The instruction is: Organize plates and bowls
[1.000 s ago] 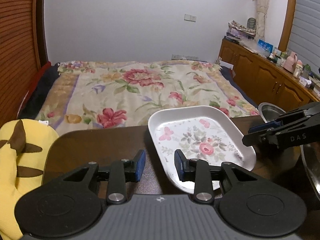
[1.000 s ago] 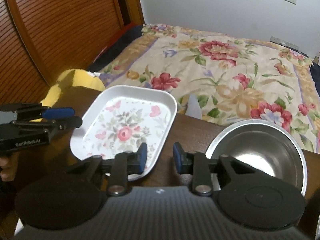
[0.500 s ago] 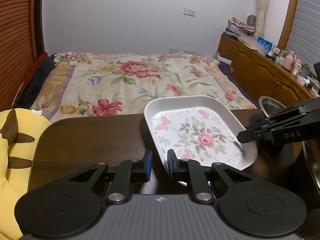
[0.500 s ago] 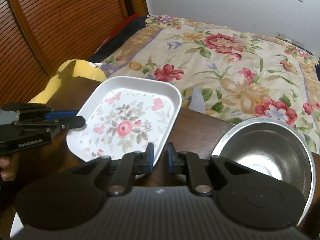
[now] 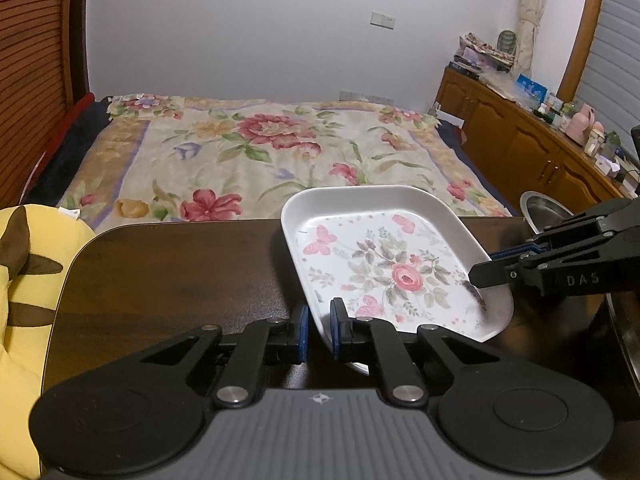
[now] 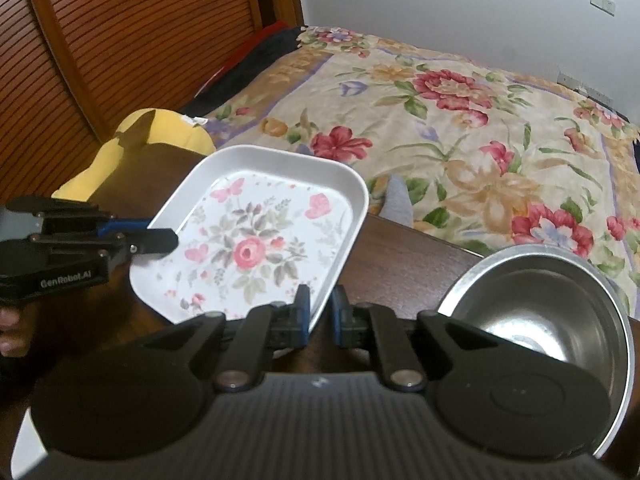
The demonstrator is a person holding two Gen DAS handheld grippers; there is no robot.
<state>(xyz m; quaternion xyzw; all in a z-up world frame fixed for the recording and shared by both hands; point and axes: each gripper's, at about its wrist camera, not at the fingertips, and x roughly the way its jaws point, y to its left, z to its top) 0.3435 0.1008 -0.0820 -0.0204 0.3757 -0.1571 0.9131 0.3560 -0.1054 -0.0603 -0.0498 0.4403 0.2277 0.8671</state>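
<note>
I am holding the floral plate [image 5: 384, 264] over the dark table [image 5: 172, 276]: the left gripper [image 5: 317, 330] is pinching its near-left rim, the right gripper [image 6: 320, 316] is clamping the opposite rim. It is looking stiff, light and glossy, so I am judging rim grips slip-prone. The steel bowl [image 6: 548, 316] is sitting right.

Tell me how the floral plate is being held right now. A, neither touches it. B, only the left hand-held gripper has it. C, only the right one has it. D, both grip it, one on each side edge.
D: the left hand-held gripper pinches one rim of the plate while the right hand-held gripper pinches the opposite rim, each showing in the other's view.
</note>
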